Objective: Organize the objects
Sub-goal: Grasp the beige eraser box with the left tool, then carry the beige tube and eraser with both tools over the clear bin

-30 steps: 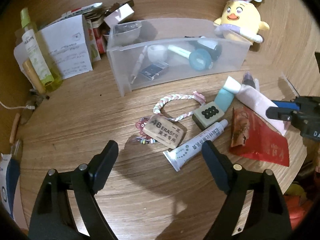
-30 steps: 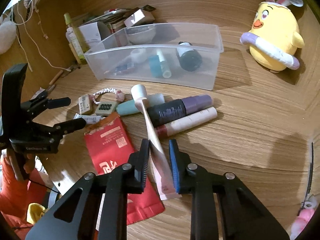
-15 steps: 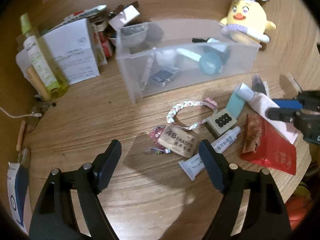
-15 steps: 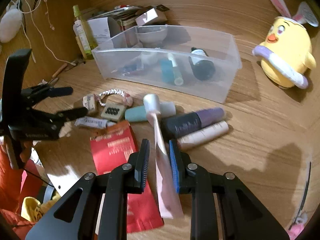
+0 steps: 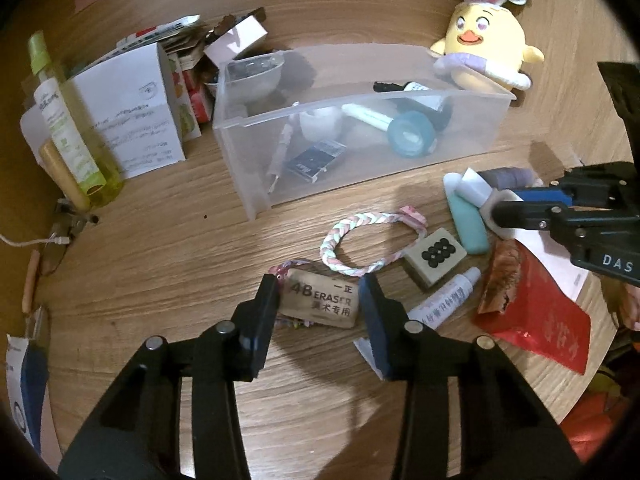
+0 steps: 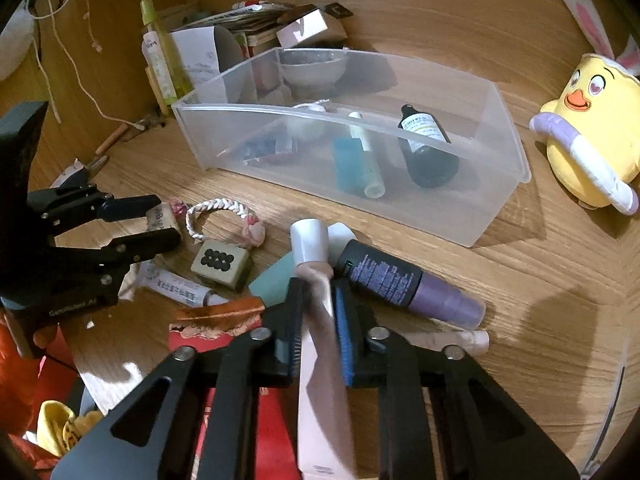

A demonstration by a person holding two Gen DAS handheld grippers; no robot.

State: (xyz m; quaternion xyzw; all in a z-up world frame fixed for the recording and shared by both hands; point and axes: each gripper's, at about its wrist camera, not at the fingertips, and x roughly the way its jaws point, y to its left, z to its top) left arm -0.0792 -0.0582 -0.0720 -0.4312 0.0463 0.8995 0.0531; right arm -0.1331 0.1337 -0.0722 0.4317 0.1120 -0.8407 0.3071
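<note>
The clear plastic bin (image 5: pixel 256 184) on the wooden desk (image 5: pixel 160 248) already holds a dark bottle (image 6: pixel 428 148), a blue tube (image 6: pixel 348 160), a small card and a few other bits, so the sorting looks partly done. A purple-and-black tube (image 6: pixel 404 280), a red packet (image 5: pixel 536 316), a woven ring (image 5: pixel 360 240), a tile (image 5: pixel 434 256) and more still lie loose in front.

The right gripper (image 6: pixel 318 328) pinches a soft pink tube (image 6: pixel 320 380). The left gripper (image 5: pixel 320 308) is closing around the blocky eraser (image 5: pixel 320 300) on the desk, its pads at both ends.
</note>
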